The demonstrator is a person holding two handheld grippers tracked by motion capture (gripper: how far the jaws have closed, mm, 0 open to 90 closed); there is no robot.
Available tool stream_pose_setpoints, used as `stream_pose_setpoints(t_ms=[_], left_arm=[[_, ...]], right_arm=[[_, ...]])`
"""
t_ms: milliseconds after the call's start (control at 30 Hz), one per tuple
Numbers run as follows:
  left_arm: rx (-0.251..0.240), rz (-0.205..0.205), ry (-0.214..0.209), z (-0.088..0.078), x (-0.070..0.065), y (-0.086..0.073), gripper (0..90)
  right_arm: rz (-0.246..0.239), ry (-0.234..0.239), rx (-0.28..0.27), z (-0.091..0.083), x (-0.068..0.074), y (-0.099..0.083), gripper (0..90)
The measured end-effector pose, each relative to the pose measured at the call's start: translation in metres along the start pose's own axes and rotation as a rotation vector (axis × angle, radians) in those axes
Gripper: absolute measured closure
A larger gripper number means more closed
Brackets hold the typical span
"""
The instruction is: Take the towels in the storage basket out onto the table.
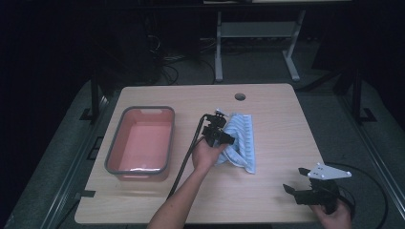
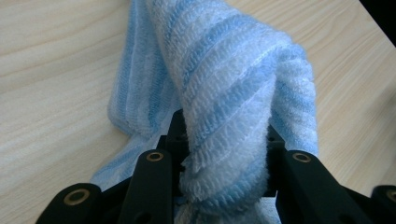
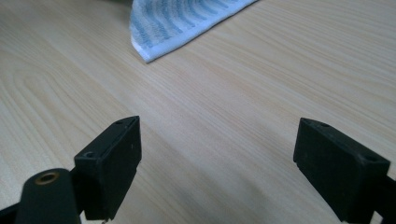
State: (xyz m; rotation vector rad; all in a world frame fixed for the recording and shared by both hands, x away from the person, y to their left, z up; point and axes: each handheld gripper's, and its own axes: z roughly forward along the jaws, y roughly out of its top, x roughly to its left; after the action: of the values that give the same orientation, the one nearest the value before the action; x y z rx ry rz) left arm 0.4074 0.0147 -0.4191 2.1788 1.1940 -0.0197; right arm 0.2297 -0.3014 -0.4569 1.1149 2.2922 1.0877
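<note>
Towel (image 2: 224, 116) bunched between left hand-held gripper (image 2: 224, 186) jaws.

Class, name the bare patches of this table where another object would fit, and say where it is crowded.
Free: the far strip of the table behind the pink bin; the right half between the blue striped towel and the right gripper; the near edge in front of the bin. Crowded: the middle, where the left gripper clamps the towel.
</note>
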Motion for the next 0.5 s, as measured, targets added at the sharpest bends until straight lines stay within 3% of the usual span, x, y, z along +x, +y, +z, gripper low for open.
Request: stream_pose_setpoints(t_ms=[500], left_arm=[[0.016, 0.016, -0.001, 0.0080, -0.0018, -0.0034, 61.9]], right_arm=[[0.002, 0.006, 0.006, 0.0021, 0.0016, 0.0011, 14.6]])
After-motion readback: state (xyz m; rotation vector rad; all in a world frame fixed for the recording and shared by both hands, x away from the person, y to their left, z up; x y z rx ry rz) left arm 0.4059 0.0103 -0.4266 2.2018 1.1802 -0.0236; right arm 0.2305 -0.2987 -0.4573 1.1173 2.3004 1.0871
